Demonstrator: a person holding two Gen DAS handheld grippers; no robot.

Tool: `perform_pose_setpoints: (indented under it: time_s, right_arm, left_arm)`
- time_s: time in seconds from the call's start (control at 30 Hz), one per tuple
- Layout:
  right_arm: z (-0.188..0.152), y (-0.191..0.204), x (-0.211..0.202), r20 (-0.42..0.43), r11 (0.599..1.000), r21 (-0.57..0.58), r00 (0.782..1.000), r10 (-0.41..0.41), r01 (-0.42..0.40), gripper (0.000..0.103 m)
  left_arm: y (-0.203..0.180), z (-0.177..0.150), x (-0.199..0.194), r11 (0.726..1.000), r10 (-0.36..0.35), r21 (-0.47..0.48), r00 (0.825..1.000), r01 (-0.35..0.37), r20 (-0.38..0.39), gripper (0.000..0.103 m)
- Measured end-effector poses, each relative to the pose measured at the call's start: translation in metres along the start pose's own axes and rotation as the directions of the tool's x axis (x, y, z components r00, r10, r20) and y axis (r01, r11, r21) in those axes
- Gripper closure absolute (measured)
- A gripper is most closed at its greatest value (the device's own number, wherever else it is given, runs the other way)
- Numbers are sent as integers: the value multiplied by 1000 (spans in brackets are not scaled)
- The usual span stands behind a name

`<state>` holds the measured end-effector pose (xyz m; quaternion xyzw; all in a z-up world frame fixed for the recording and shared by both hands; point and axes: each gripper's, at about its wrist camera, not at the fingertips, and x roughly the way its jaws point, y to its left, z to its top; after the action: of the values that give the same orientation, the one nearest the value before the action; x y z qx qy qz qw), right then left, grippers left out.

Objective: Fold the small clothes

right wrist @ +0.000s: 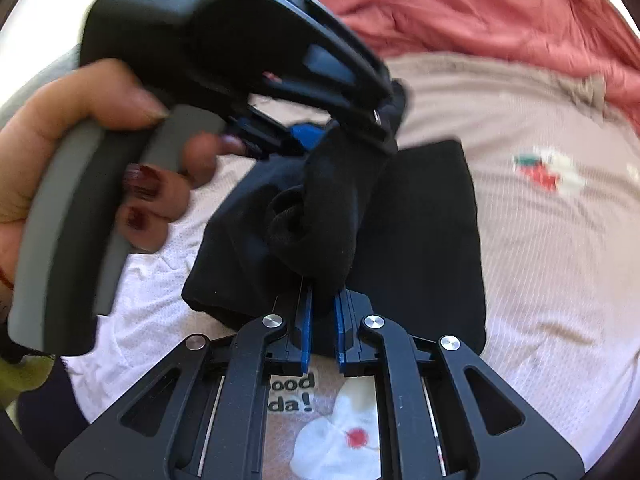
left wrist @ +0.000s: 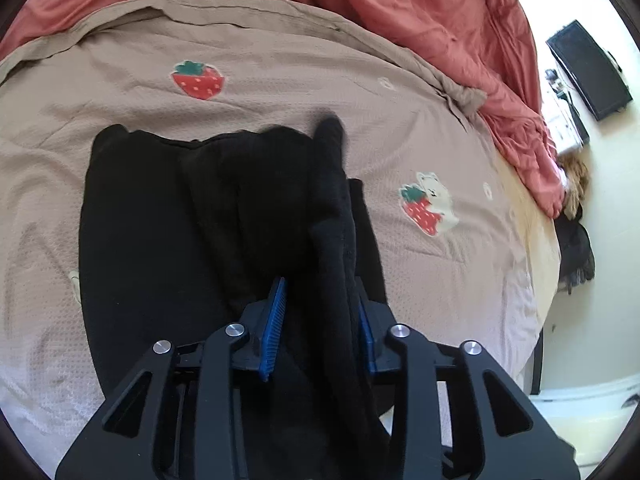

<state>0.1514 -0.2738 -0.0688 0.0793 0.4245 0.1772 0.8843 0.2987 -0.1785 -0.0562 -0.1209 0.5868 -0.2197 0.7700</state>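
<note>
On the beige strawberry-print bedspread (left wrist: 280,76) lies your black knit garment (left wrist: 160,220), partly folded. Your right gripper (right wrist: 322,320) pinches a bunched fold of it between blue pads. Your left gripper (left wrist: 320,320) stands parted, a thick fold hanging loosely between its pads; your left hand (right wrist: 80,140) holds its grey handle.

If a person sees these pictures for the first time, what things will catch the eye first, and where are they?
First comes the black garment, lying dark in the middle of the beige blanket, with one fold rising between the pads of the left gripper. Next, in the right wrist view, the right gripper is shut on another fold, and a hand with dark red nails holds the other gripper's handle at the left. Strawberry patches and a rust-red duvet behind add colour.
</note>
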Motion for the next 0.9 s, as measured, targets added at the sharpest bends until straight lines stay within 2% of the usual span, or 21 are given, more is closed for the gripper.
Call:
perform_pose_setpoints:
  time_s: [0.07, 0.13, 0.17, 0.27, 0.4, 0.53, 0.63, 0.7, 0.77, 0.83, 0.9]
  right_arm:
    - [0, -10, 2, -19, 998, 63, 999, 28, -27, 98]
    - [-1, -20, 4, -25, 991, 126, 998, 59, -55, 98]
    - [-1, -24, 4, -28, 986, 154, 997, 73, -68, 97]
    - [-4, -35, 2, -23, 958, 261, 991, 129, -118, 97]
    - [-6, -43, -1, -18, 930, 341, 988, 153, -138, 97]
    - [-12, -48, -4, -44, 918, 388, 993, 110, -85, 96]
    - [-19, -57, -14, -37, 899, 437, 998, 56, -34, 91]
    - [-15, -66, -25, 12, 892, 451, 1000, 6, -11, 89]
    - [-4, -70, -32, 61, 906, 424, 998, -21, -7, 89]
    - [9, -65, -37, 86, 940, 339, 993, -76, 43, 80]
    - [18, -64, -34, 103, 955, 291, 991, -82, 49, 76]
  left_arm:
    - [5, 0, -13, 998, -55, -26, 998, 56, 28, 65]
    - [9, -1, -28, 996, -68, -51, 995, 71, 74, 64]
    - [13, -4, -40, 997, -48, -52, 993, 54, 108, 64]
    - [30, -16, -60, 995, 92, -46, 981, -86, 172, 64]
    - [52, -29, -59, 982, 185, -59, 968, -178, 169, 66]
    - [44, -48, -28, 959, 276, 24, 951, -282, 139, 66]
    - [30, -61, -16, 924, 350, 95, 918, -371, 184, 66]
    - [24, -67, -12, 909, 369, 119, 904, -399, 215, 67]
    - [28, -69, -11, 909, 362, 130, 905, -396, 223, 67]
    - [32, -70, -12, 915, 346, 133, 911, -380, 224, 67]
    - [32, -71, -14, 915, 339, 145, 913, -376, 225, 67]
